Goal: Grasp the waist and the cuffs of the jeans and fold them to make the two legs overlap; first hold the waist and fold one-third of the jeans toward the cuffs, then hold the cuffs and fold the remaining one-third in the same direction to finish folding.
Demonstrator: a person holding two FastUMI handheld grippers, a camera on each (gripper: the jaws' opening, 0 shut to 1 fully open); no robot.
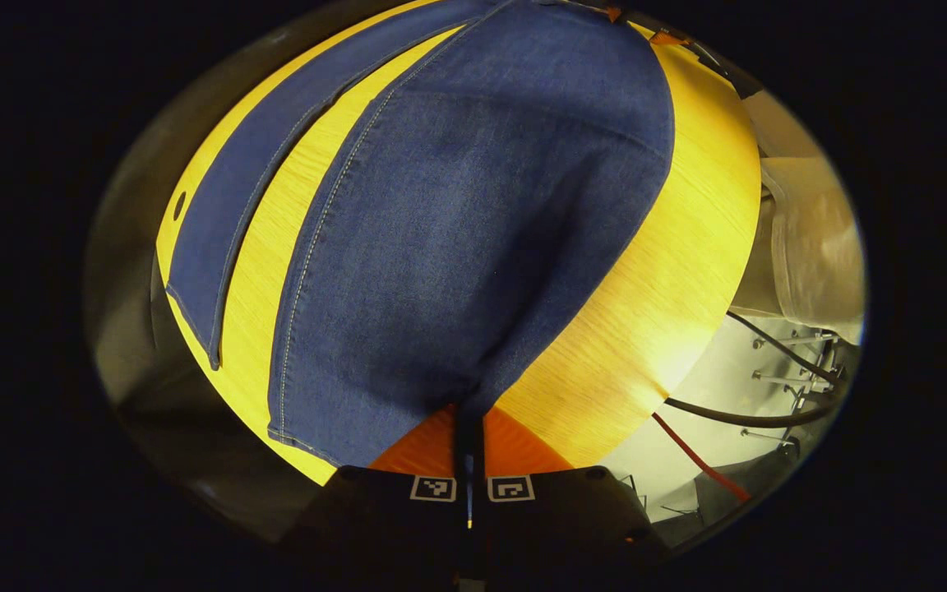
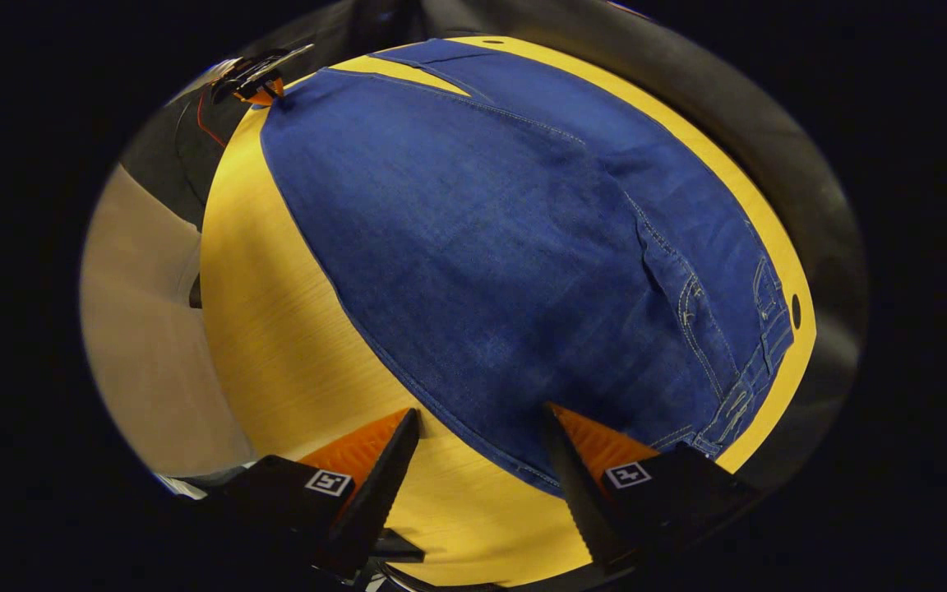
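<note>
Here one pair of jeans point(image 2: 506, 247) lies on one yellow table point(image 2: 276, 329); the left claw point(image 1: 468, 427) is clenched on a cuff, the right claw point(image 2: 482, 460) gapes released.

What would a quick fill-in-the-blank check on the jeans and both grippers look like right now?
1. The left gripper is ____ on the jeans.
2. The right gripper hangs ____ over the edge of the jeans near the waist.
3. The jeans lie on a ____ wooden table.
4. In the left gripper view, the far leg lies ____ from the near one, with table showing between them.

Missing words: shut; open; yellow; apart
</note>
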